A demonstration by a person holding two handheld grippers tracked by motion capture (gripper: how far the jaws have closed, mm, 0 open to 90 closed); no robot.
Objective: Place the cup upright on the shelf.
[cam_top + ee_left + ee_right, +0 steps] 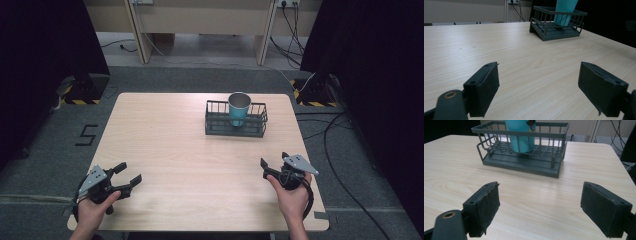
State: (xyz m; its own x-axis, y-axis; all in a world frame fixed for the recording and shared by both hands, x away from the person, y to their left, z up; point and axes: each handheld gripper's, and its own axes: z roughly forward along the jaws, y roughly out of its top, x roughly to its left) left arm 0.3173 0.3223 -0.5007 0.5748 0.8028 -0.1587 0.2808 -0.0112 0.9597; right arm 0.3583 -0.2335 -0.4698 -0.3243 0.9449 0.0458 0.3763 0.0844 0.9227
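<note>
A teal cup (239, 108) stands upright inside a dark grey wire basket (215, 125) at the far middle-right of the wooden table (175, 150). My left gripper (127, 172) rests open near the front left corner, held by a hand, with nothing between its jaws. Open too, my right gripper (273, 160) sits near the front right edge, pointing toward the basket. From the left gripper view the basket (549, 33) and cup (565, 12) lie far ahead, beyond the open gripper (538, 87). The right gripper view has the basket (524, 165) and cup (520, 135) closer, past the empty gripper (540, 208).
Dark curtains flank both sides of the table. Cables (335, 145) trail over the grey floor at the right. A wooden desk frame (200, 25) stands behind the table. A marking shaped like a 5 (86, 134) is on the floor at the left.
</note>
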